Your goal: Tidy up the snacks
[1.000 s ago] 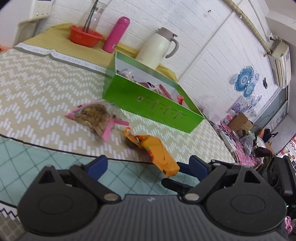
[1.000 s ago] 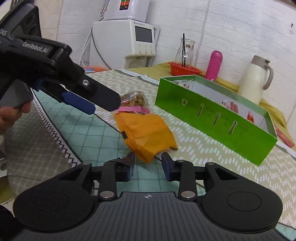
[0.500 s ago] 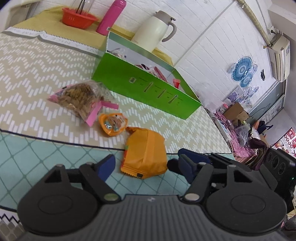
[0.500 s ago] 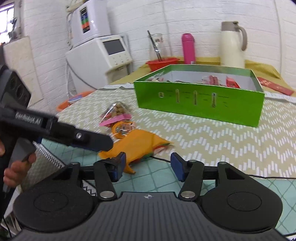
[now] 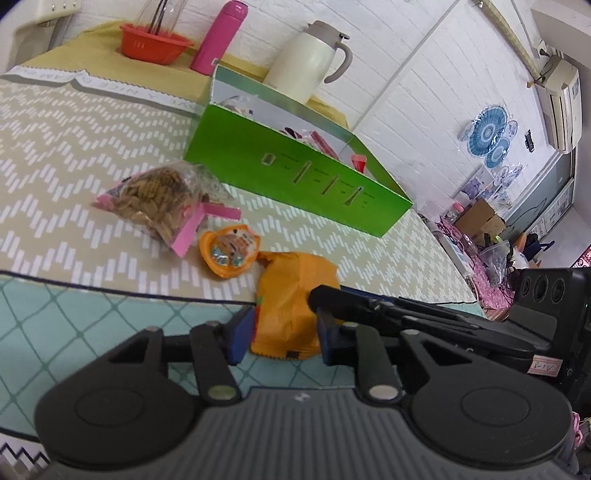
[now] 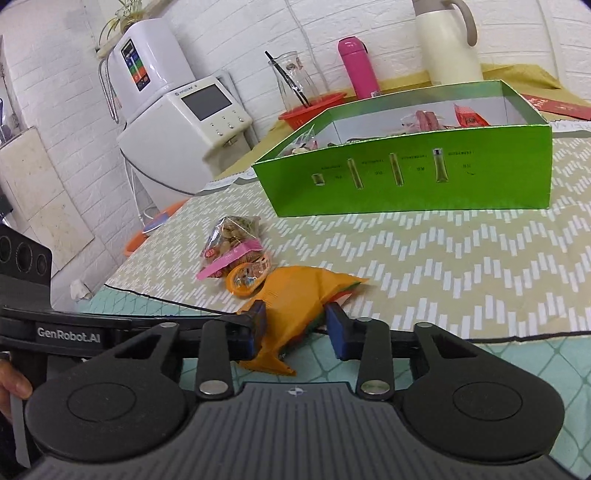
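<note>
An orange snack packet (image 5: 291, 295) (image 6: 295, 295) lies on the table at the seam of the two cloths. My left gripper (image 5: 282, 338) straddles its near end, jaws close against both sides. My right gripper (image 6: 297, 328) straddles the same packet from the other side, jaws around it with some gap. A small orange jelly cup (image 5: 229, 249) (image 6: 247, 277) and a clear bag of biscuits with a pink label (image 5: 162, 195) (image 6: 231, 236) lie just beyond. The open green box (image 5: 295, 173) (image 6: 406, 177) holds several snacks.
A cream thermos jug (image 5: 306, 59) (image 6: 445, 40), a pink bottle (image 5: 218, 33) (image 6: 358, 66) and a red bowl with a glass jar (image 5: 155, 40) (image 6: 314, 107) stand behind the box. A white appliance (image 6: 177, 122) stands off the table's left.
Both grippers have moved in on the orange packet and narrowed around it. The left one was wide open before and now has its pads against the packet.
</note>
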Demonstrator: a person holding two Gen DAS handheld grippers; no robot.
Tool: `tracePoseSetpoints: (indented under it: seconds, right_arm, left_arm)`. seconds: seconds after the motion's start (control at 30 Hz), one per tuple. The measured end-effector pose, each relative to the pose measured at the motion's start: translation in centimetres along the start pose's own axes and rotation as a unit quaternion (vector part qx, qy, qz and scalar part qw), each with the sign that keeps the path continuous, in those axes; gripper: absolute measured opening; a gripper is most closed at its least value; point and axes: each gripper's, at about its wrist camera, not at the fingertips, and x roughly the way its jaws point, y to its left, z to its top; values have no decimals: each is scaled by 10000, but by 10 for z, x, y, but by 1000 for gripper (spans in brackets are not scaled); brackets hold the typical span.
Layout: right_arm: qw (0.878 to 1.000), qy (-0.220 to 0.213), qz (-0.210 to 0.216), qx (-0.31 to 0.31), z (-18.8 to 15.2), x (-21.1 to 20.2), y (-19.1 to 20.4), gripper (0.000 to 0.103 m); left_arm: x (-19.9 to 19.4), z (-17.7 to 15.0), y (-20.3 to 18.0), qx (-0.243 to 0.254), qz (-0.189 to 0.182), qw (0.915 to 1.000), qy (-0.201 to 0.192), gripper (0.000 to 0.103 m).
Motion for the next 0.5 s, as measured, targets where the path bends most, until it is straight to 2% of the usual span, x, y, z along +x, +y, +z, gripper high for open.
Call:
tracePoseSetpoints:
  seconds: [0.03,0.13,0.3,0.5]
  right_arm:
    - [10000,-31,-44,-47,1,-2,2,42]
    - [9997,-197,-57,-165,4,-10,6,36]
    - [9980,-523,-136,-329,15,-25,11,34]
    - [9937,-1044,-96,-399,43,-35,10,34]
  left_arm:
    - [0,0,0,-31,-13,10000,0,10]
    - [2,0,1,-233,-228,9995,-11,9]
    - [-7,10,-9,-232,-411,9985,-293,8]
    - [-15,45,-21,-83,-568,9959,-699,7]
